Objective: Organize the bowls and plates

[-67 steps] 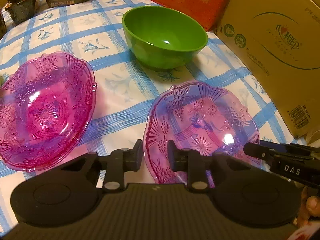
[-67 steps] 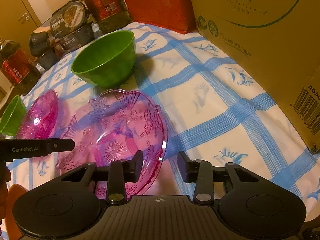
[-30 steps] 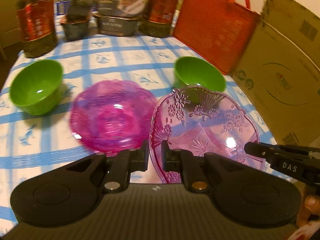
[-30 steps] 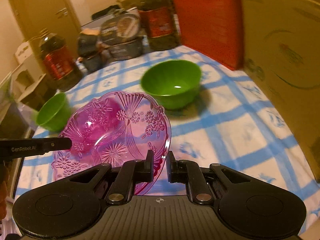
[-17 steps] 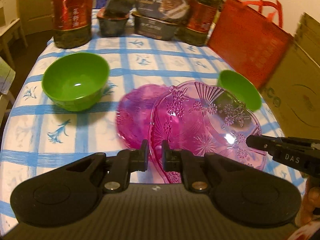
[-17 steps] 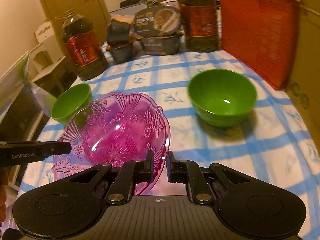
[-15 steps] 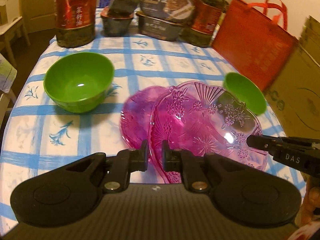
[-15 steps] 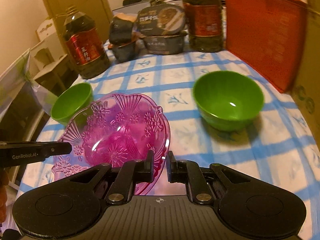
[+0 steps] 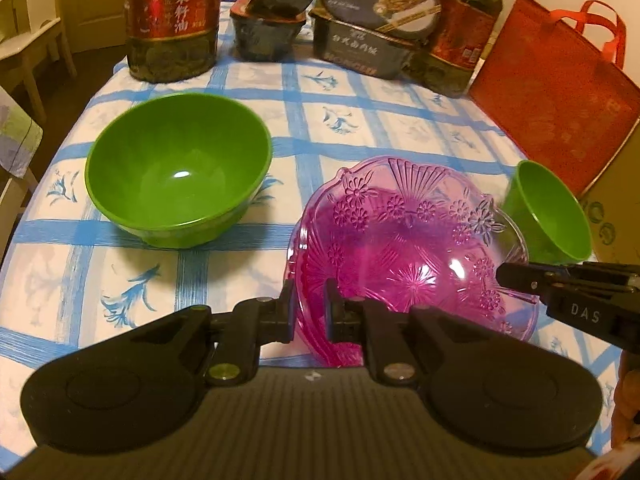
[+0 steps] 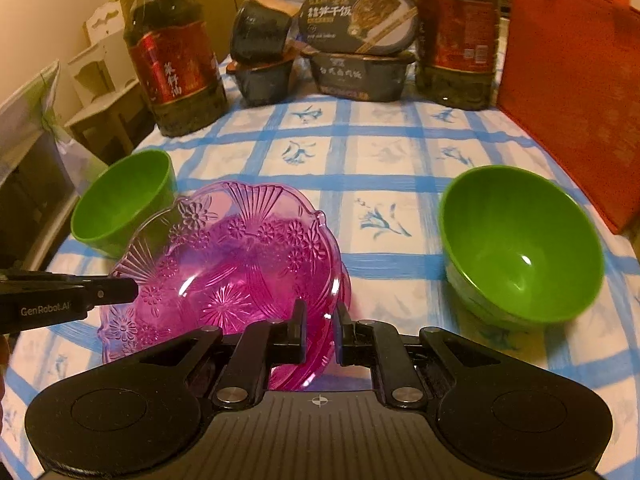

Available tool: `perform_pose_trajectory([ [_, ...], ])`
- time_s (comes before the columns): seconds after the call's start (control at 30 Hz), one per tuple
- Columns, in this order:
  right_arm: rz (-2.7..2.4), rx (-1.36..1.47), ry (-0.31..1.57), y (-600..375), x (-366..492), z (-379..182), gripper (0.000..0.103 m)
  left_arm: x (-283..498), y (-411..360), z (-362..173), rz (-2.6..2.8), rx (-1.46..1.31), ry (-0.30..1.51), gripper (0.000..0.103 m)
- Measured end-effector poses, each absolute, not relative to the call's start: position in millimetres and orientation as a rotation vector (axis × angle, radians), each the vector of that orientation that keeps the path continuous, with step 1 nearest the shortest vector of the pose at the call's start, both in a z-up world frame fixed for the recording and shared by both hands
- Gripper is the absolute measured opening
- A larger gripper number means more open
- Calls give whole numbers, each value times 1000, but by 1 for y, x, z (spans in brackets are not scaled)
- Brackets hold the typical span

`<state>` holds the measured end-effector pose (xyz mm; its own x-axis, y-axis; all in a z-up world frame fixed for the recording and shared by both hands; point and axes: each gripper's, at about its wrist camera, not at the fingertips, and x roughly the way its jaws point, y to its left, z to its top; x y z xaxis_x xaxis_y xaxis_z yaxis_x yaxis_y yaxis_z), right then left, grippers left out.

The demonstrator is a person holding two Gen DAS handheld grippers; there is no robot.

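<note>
1. Both views carry a warm, yellowish indoor light, moderately dim.
2. Small white glints sit inside the green bowl and on the pink plate, suggesting a lamp overhead.
3. A soft shadow falls on the tablecloth under the bowl's near side.
4. Fisheye bending curves the table edges, and the corners go black.
5. The second green bowl looks slightly smeared; the far bottles are grainy.
</note>
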<state>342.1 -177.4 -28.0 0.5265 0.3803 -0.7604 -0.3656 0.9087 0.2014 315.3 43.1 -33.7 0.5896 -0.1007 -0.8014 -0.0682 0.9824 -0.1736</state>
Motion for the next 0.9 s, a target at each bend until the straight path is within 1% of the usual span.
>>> perform_pose_trajectory([
  [0.27,438,-10,906,-173,348,-39,13,320,43,-45,-18,-191,950,13],
  [0.33,439,-17,885,-172,349,-41,15,322,42,-46,-4,-173,950,13],
  [0.37,432,-12,874,-172,349,-42,24,322,41,-47,6,-167,949,16],
  [0.4,431,2,865,-174,349,-42,41,322,42,-47,12,-167,947,19],
  [0.47,435,31,850,-178,349,-41,56,321,44,-46,22,-179,937,20],
  [0.67,426,58,833,-188,341,-30,56,309,46,-35,33,-200,904,22],
  [0.73,420,71,831,-193,334,-24,56,302,46,-30,34,-210,893,24],
  [0.8,411,83,836,-197,325,-19,56,294,44,-23,32,-221,882,29],
  [0.9,394,103,846,-205,309,-11,56,278,40,-14,29,-237,868,31],
])
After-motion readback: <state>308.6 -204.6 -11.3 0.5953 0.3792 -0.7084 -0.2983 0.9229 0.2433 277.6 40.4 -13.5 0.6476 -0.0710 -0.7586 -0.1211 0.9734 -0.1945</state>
